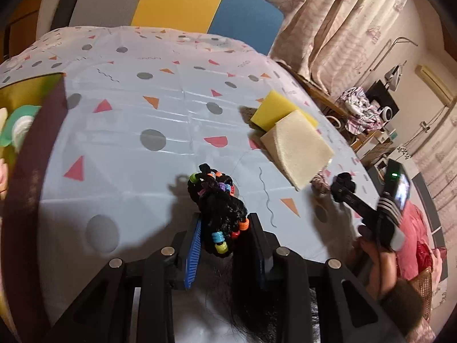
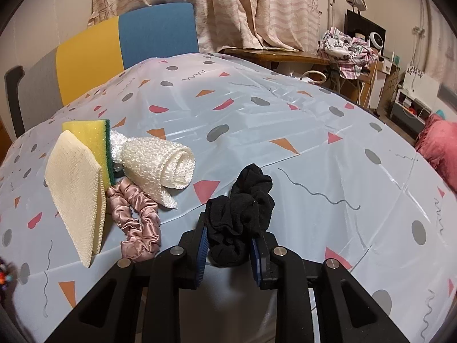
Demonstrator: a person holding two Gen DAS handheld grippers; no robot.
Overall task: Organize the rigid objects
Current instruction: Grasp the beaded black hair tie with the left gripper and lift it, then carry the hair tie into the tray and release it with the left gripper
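While our left gripper point(image 1: 225, 228) clamps a black braided hairpiece with coloured beads point(image 1: 220, 203) above the patterned tablecloth point(image 1: 128, 131), our right gripper point(image 2: 228, 245) pinches a black scrunchie point(image 2: 242, 214). Just left of it lie a pink scrunchie point(image 2: 137, 223), a rolled white cloth point(image 2: 160, 163) and two sponges point(image 2: 85, 165).

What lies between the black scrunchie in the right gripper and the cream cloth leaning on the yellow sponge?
In the right wrist view, a pink satin scrunchie lies on the tablecloth between the black scrunchie and the cream cloth, touching the cloth's edge.
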